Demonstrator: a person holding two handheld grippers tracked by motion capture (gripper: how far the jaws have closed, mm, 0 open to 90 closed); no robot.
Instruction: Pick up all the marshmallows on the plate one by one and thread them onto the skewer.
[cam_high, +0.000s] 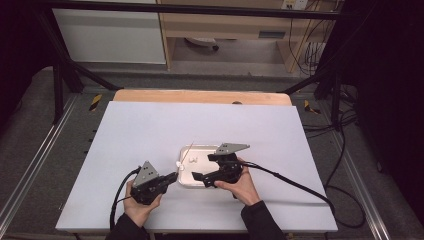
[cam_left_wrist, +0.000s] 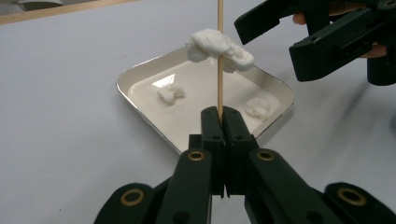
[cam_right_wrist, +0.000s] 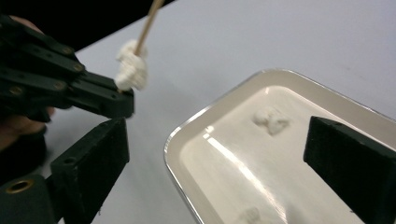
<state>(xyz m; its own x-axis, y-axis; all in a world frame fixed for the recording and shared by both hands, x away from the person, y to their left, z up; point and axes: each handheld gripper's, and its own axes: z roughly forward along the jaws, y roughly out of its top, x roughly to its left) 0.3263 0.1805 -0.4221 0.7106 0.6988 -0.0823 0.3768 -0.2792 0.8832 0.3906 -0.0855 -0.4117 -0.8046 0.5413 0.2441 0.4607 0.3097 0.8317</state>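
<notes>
Your left gripper (cam_left_wrist: 223, 122) clamps a skewer (cam_left_wrist: 220, 56) with one white lump (cam_left_wrist: 218, 49) threaded on it.

Jaws of your right gripper (cam_right_wrist: 219, 154) stand wide, nothing between them, above the tray (cam_high: 186, 183) near the table's (cam_high: 150, 130) front edge; two more lumps (cam_left_wrist: 171, 92) lie in that tray. The skewered lump hangs over the tray's left rim, well up the stick. It sits lopsided, so a jolt or tilt could slide it down or off. Reach low and your right jaws may knock the tray or bump the skewer.
</notes>
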